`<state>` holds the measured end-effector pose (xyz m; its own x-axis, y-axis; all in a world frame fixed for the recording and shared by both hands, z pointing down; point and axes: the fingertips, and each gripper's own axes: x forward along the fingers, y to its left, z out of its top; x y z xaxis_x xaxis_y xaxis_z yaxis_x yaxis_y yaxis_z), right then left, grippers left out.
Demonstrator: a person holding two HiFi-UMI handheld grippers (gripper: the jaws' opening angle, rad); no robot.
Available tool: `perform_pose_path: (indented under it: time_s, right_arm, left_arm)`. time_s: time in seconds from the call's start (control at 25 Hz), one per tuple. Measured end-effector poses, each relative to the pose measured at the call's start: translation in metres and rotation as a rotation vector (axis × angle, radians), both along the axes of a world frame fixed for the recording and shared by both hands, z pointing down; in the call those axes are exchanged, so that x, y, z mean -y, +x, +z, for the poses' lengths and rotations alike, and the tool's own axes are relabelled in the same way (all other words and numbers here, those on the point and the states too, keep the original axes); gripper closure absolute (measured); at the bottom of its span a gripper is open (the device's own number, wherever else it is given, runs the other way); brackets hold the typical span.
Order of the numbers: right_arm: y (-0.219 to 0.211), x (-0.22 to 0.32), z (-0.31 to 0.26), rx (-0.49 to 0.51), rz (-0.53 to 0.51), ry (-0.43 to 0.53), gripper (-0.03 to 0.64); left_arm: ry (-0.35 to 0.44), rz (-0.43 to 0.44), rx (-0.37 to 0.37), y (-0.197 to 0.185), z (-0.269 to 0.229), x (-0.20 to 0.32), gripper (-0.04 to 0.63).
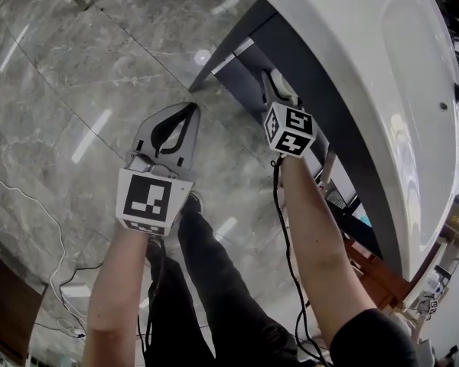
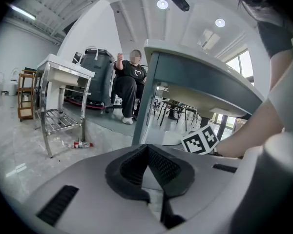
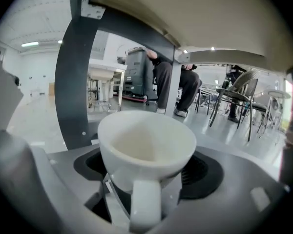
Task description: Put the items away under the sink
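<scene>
Right gripper [image 1: 278,92] is tucked in under the white sink [image 1: 367,67], jaws clamped on a white cup [image 3: 146,145], handle facing back toward the camera. The sink's dark grey frame leg [image 3: 80,82] stands just beside the cup, the basin's underside right overhead. Left gripper [image 1: 190,112] hangs out in front of the sink over the marble floor [image 1: 76,75], pinched closed on nothing. Beyond the sink: a steel rack [image 2: 63,106], a bottle [image 2: 81,144] lying on the floor, a seated person [image 2: 129,89].
</scene>
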<state>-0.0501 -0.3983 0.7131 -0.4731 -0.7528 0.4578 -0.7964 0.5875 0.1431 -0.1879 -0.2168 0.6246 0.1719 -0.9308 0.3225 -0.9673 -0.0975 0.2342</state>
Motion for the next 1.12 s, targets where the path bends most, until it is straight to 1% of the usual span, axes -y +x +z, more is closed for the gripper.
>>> perform_pose_path:
  time_s: [0.08,0.12,0.2,0.36,0.56,0.68,0.8,0.92,0.96,1.04,1.08,1.12]
  right_arm:
    - [0.001,-0.001,0.009,-0.08,-0.033,-0.018,0.219]
    - [0.001,-0.001,0.011,-0.096,-0.045,-0.02,0.219]
    - [0.002,0.0,0.01,-0.106,-0.05,-0.017,0.214]
    - [0.008,-0.006,0.011,-0.097,-0.033,-0.031,0.179]
    - [0.021,-0.036,0.015,-0.11,-0.029,-0.036,0.178]
    - [0.034,-0.06,0.011,-0.076,0.015,-0.061,0.178]
    - [0.038,-0.093,-0.003,-0.04,0.028,-0.058,0.179]
    - [0.038,-0.13,-0.028,0.04,0.052,-0.054,0.183]
    - [0.038,-0.144,-0.039,0.069,0.066,-0.05,0.201]
    - [0.036,-0.172,-0.063,0.118,0.083,-0.044,0.286]
    - [0.033,-0.188,-0.075,0.138,0.084,-0.046,0.315]
    - [0.031,-0.204,-0.088,0.156,0.084,-0.049,0.327]
  left_arm:
    - [-0.011,0.007,-0.005,0.005,-0.001,-0.008,0.586]
    - [-0.014,0.009,-0.005,0.006,-0.002,-0.011,0.586]
    - [-0.015,0.014,0.001,0.007,-0.004,-0.015,0.586]
    - [-0.016,0.011,0.017,0.002,-0.005,-0.024,0.586]
    - [-0.027,-0.003,0.036,-0.002,-0.006,-0.036,0.586]
    - [-0.028,0.0,0.037,0.0,-0.012,-0.047,0.586]
    - [-0.018,-0.002,0.024,0.005,-0.024,-0.061,0.586]
    - [0.001,0.006,0.005,0.013,-0.042,-0.082,0.586]
    - [0.005,0.013,0.004,0.016,-0.049,-0.091,0.586]
    - [0.014,0.027,0.003,0.023,-0.064,-0.112,0.586]
    - [0.019,0.033,0.004,0.025,-0.073,-0.123,0.586]
    - [0.022,0.038,0.004,0.028,-0.082,-0.136,0.586]
